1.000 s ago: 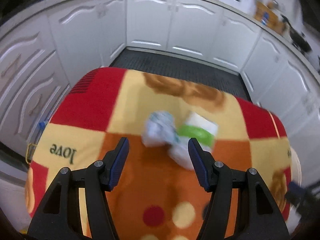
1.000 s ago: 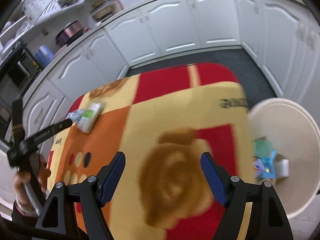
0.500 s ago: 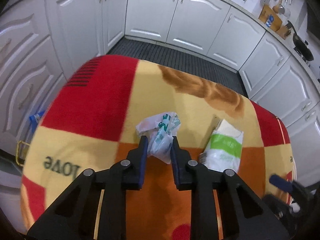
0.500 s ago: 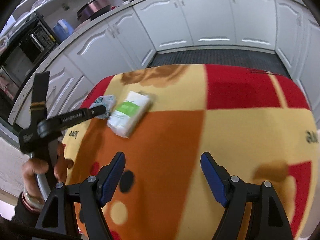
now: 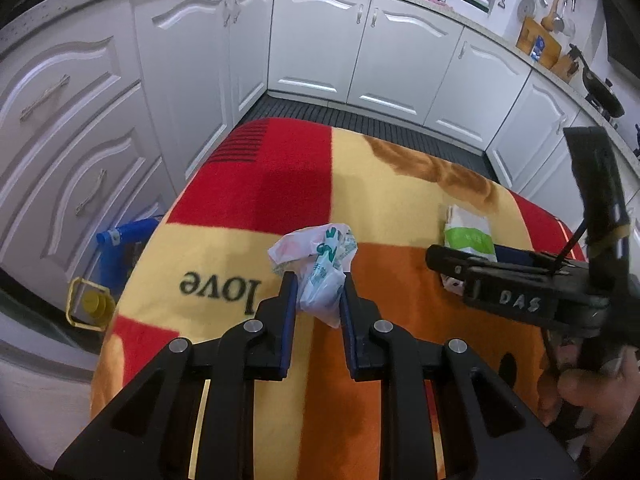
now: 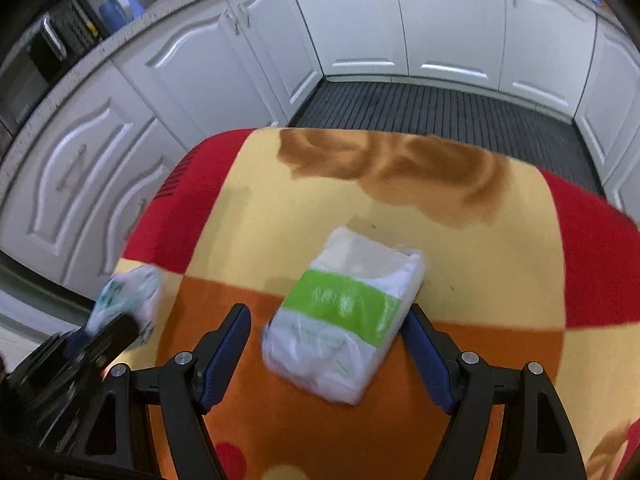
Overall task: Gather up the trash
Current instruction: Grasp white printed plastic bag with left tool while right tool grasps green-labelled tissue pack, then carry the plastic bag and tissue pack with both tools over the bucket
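My left gripper pinched a crumpled white-and-teal wrapper over the blanket-covered table; my right gripper straddled, spread wide, a green-banded tissue pack.

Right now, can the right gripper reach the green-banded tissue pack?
Probably yes: the right gripper is open, its fingers already flank the tissue pack, and nothing lies between them.

A fuzzy matt fleece cloth covers the tabletop, the crumpled wrapper and tissue pack at 2 o'clock are glossy thin plastic, and the cabinet doors look smooth, semi-gloss white.
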Demonstrator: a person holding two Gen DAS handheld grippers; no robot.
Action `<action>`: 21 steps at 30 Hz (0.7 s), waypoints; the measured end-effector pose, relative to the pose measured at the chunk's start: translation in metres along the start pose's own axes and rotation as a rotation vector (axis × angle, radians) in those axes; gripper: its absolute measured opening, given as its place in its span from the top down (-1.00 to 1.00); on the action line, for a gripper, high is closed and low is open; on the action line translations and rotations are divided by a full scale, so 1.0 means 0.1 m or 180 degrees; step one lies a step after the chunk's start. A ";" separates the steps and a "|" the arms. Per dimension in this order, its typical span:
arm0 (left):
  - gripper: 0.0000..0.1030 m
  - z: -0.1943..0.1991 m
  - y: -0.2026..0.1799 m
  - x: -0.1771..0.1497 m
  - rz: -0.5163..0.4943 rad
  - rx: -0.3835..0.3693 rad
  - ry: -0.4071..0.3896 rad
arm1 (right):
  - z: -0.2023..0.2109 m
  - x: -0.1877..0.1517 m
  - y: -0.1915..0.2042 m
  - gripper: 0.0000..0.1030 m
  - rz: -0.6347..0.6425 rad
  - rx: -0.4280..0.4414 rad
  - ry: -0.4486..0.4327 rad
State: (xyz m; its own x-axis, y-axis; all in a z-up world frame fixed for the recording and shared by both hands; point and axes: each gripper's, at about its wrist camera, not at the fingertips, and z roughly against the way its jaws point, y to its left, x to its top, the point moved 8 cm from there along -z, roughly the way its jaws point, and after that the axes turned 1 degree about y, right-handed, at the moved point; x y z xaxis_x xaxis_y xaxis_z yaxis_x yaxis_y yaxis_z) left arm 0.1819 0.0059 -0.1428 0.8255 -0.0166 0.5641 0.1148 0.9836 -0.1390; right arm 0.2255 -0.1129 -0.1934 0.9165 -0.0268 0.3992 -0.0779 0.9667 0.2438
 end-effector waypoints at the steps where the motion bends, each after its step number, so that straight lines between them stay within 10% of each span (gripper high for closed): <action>1: 0.66 0.00 0.00 -0.02 0.0011 -0.0009 0.0001 | 0.00 -0.02 0.02 -0.47 0.0068 -0.0043 -0.0020; 8: 0.66 0.05 -0.11 -0.14 0.0002 -0.0111 0.0026 | 0.20 -0.22 -0.02 0.03 0.0221 0.0041 -0.0177; 21: 0.66 0.29 -0.80 -0.44 -0.0195 -0.0390 0.0025 | 1.11 -0.89 -0.36 0.07 0.0270 0.0146 -0.0465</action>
State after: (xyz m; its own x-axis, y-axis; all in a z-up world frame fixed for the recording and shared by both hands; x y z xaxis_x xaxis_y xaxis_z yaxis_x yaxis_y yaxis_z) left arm 0.1202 -0.0665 -0.1332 0.8191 -0.0779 0.5684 0.2313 0.9515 -0.2030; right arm 0.1033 -0.1736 -0.1395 0.8394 0.0144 0.5434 -0.1733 0.9545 0.2425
